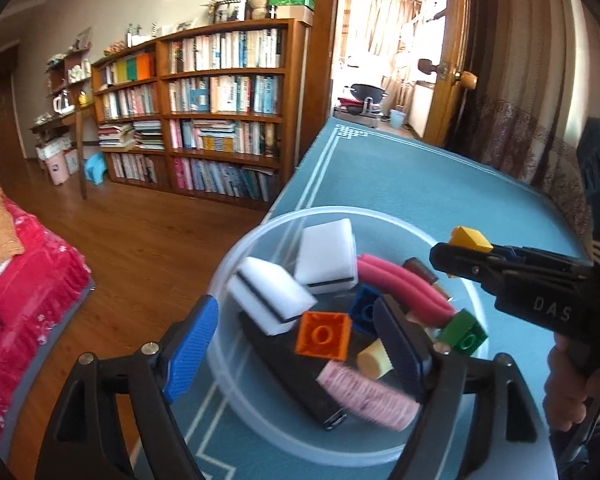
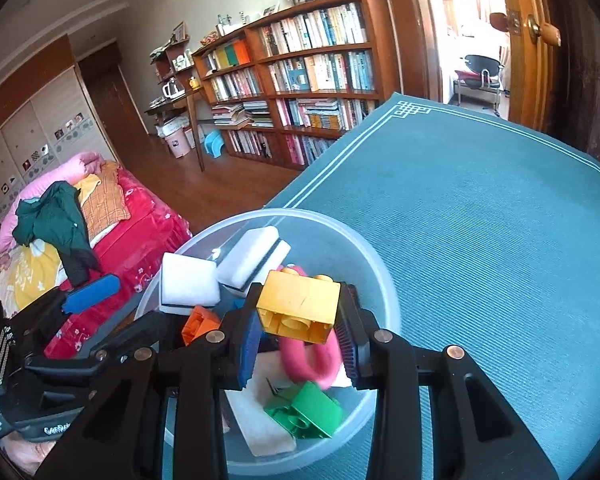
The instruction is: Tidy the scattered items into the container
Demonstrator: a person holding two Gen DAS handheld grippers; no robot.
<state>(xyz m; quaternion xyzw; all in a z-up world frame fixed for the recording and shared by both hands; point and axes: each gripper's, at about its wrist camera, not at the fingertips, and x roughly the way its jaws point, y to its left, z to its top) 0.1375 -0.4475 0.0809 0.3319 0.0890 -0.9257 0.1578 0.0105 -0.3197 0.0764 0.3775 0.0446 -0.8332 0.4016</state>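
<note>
**Yellow brick held over the bowl, ready to drop**

The right gripper [image 2: 298, 334] has its two fingers pressed against the sides of a yellow building brick [image 2: 298, 308], which hangs tilted between the pads, studs facing away from the camera. Seen from the left wrist, that brick [image 1: 469, 239] sits at the very tips of the right gripper [image 1: 456, 258], above the far right part of the bowl.

The left gripper [image 1: 296, 344] is spread wide and holds nothing; one blue pad [image 1: 190, 354] lies outside the rim, the other inside, so the jaws straddle the wall of the clear plastic bowl [image 1: 236, 256].

Already in the bowl: two white sponges [image 1: 326, 256], an orange brick [image 1: 322, 335], a green brick [image 1: 462, 334], a blue brick [image 1: 364, 308], a bent pink foam tube [image 1: 400, 280], a pink hair roller [image 1: 370, 394] and a black flat object [image 1: 296, 372] under them. The bowl stands near the corner of the teal table mat [image 2: 500, 240], whose visible part holds no other loose items.

The risks, as I judge them: the brick could strike the heap and bounce over the low rim, or a nudge from the straddling left finger could slide the light bowl toward the table edge.
</note>
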